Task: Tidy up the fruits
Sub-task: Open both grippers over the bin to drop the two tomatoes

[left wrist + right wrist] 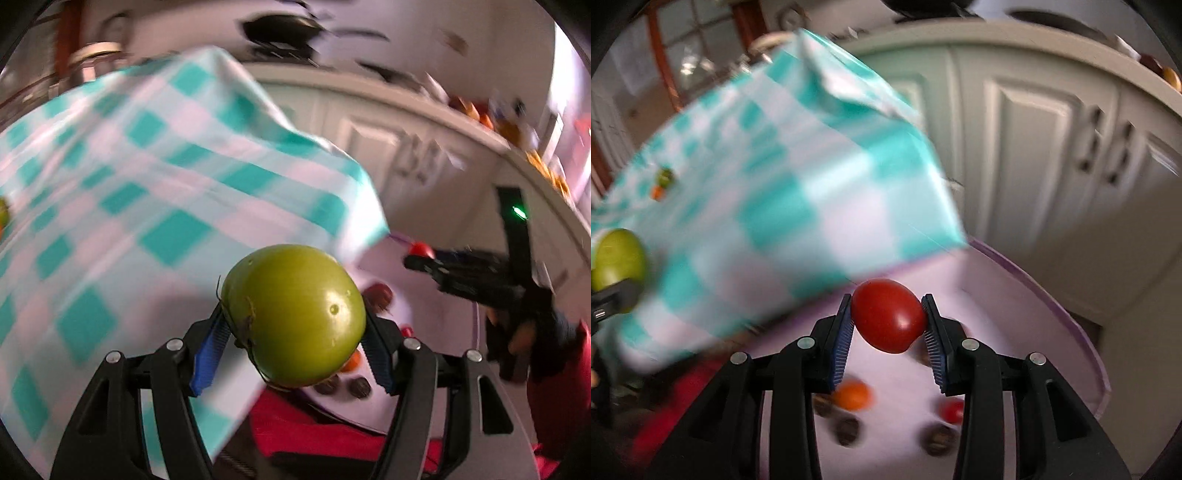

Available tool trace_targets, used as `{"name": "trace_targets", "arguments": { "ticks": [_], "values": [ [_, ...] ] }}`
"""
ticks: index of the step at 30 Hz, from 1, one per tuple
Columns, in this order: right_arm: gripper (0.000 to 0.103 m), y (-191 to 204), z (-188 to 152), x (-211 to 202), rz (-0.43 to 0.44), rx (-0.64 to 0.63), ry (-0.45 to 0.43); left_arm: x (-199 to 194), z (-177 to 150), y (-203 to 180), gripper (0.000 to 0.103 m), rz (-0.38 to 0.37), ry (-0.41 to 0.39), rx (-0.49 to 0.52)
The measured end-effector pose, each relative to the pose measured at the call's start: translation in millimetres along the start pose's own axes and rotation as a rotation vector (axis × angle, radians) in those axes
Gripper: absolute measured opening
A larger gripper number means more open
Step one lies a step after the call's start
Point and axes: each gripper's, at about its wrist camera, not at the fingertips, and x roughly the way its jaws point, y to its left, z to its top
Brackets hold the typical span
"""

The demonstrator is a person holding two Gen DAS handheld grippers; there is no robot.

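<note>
My left fingers [295,332] pinch the smooth, firm green fruit [295,315] across its middle, while my right fingers [888,325] clamp the soft, slippery red tomato [888,320] gently at its sides.

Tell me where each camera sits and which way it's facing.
Left wrist: on the left tongs, looking along their fingers at a green tomato, checked tablecloth beyond; right tongs visible.
Right wrist: on the right tongs, looking at a red tomato above a round tray.
Shared: tablecloth, green tomato, tray.
</note>
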Motion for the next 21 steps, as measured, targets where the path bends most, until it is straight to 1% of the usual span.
{"name": "trace_targets", "arguments": {
  "ticks": [4, 8, 10, 11, 13, 15, 17, 20, 21],
  "values": [
    [0.037, -29.5, -14.1, 24.0, -0.082, 0.03, 0.082, 42.0, -5.0, -35.4, 0.066, -0.079, 0.129, 0.102],
    [0.037, -43.4, -22.0, 45.2, -0.154, 0.02, 0.151, 96.7, -13.3, -70.6, 0.066, -0.143, 0.274, 0.191],
    [0.037, -54.0, -29.9, 60.1, -0.164, 0.016, 0.227, 121.5, -20.2, -86.5, 0.066, -0.164, 0.345, 0.237],
    [0.037, -56.1, -31.4, 65.0, -0.171, 0.013, 0.247, 134.1, -24.3, -94.9, 0.066, -0.174, 0.387, 0.263],
    [0.037, -59.6, -35.7, 81.7, -0.198, -0.023, 0.322, 160.8, -35.2, -113.3, 0.066, -0.203, 0.49, 0.319],
    [0.037, -61.6, -38.7, 94.9, -0.23, -0.061, 0.375, 177.2, -45.6, -122.2, 0.066, -0.22, 0.557, 0.342],
    [0.037, -65.1, -41.5, 106.3, -0.235, -0.08, 0.424, 192.4, -53.8, -127.9, 0.066, -0.224, 0.611, 0.361],
    [0.037, -68.2, -46.3, 122.1, -0.247, -0.096, 0.494, 211.4, -66.4, -129.2, 0.066, -0.214, 0.676, 0.366],
    [0.037, -68.6, -46.8, 125.3, -0.242, -0.094, 0.512, 214.7, -68.3, -130.1, 0.066, -0.209, 0.684, 0.371]
  ]
}}
